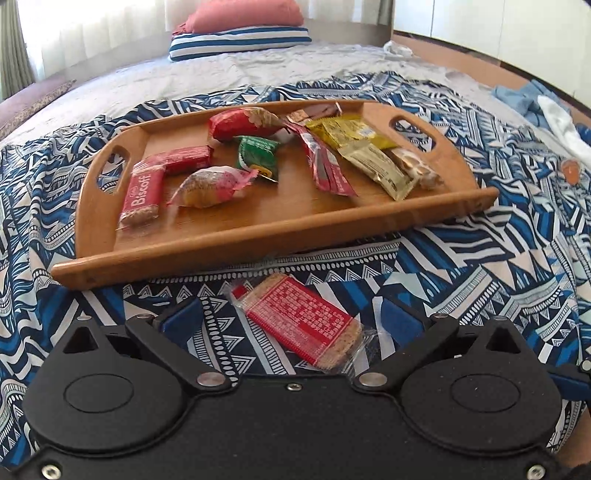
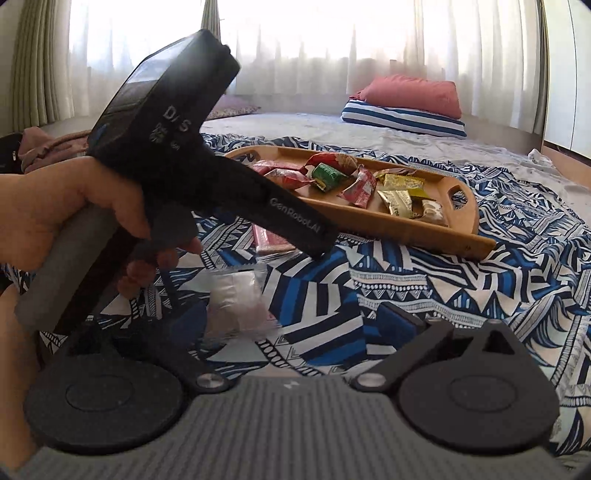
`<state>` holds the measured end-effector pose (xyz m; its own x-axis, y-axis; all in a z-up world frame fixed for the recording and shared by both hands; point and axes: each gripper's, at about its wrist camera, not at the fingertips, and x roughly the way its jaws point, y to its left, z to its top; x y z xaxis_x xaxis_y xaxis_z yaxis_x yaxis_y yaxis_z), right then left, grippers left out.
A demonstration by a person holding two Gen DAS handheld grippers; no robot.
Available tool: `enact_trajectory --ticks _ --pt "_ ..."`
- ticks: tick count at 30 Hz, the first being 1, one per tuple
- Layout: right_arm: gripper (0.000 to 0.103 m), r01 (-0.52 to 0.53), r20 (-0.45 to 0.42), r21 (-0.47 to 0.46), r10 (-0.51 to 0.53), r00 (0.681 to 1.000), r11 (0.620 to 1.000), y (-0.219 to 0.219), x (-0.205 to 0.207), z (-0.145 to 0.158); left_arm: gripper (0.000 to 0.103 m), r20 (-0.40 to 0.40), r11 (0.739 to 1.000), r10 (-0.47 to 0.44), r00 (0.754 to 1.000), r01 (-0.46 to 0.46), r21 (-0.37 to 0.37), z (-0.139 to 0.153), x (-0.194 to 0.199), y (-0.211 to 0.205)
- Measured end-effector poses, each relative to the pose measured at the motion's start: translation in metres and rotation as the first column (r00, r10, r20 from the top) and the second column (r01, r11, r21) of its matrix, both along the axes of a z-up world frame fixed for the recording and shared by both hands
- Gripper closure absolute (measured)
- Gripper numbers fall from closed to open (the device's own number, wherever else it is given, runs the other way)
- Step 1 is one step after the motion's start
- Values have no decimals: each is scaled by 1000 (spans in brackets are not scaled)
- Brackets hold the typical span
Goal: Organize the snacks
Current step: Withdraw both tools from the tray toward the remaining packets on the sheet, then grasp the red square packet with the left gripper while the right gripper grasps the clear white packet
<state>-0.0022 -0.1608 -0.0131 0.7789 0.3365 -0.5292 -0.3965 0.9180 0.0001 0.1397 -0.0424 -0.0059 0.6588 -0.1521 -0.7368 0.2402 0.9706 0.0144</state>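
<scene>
This is a bedroom in a home. A wide bed with a pale grey quilted cover (image 1: pixel 258 70) fills the scene, and a coral-pink pillow (image 1: pixel 243 14) rests on a blue-and-white striped pillow (image 1: pixel 240 40) at 12 o'clock. Sheer white curtains (image 2: pixel 332 37) glow behind them. A blue-and-white geometric-patterned cloth (image 1: pixel 480 266) is spread over the bed, carrying an oval bamboo tray (image 1: pixel 258 236) of wrapped snacks.

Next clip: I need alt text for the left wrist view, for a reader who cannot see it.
The open left gripper straddles a red-printed wrapped biscuit packet lying on a blue-and-white patterned cloth. Just beyond sits an oval wooden tray with cut-out handles, holding assorted wrapped snacks, including a red Biscoff packet and a green-wrapped sweet.
</scene>
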Motion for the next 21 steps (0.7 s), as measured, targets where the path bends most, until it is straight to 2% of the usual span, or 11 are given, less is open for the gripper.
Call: enact_trajectory --ticks 5,11,14,15,16,19,21 --pt "0 22 31 6 -22 999 1000 5 -7 -6 2 -10 1000 -4 1000 4 -16 0 1 -1" --pt "0 59 42 27 -60 997 998 7 -10 -12 19 11 999 -36 999 36 -13 2 -7 -4" --pt "0 71 52 38 -73 996 997 9 -10 -13 32 27 998 -58 998 58 -8 5 -13 -6" --pt "1 74 55 41 -76 996 996 10 -9 -13 42 30 997 -71 997 71 -13 7 -15 -6" --pt "2 76 57 46 -79 995 996 9 -9 -13 57 30 997 -79 996 79 -21 8 -17 -6" --pt "9 85 64 64 -89 994 994 9 -10 -13 65 40 996 -86 995 87 -12 13 -23 -10" --pt "16 92 69 69 -97 993 993 10 -10 -13 65 42 996 -93 995 93 -3 15 -26 -12"
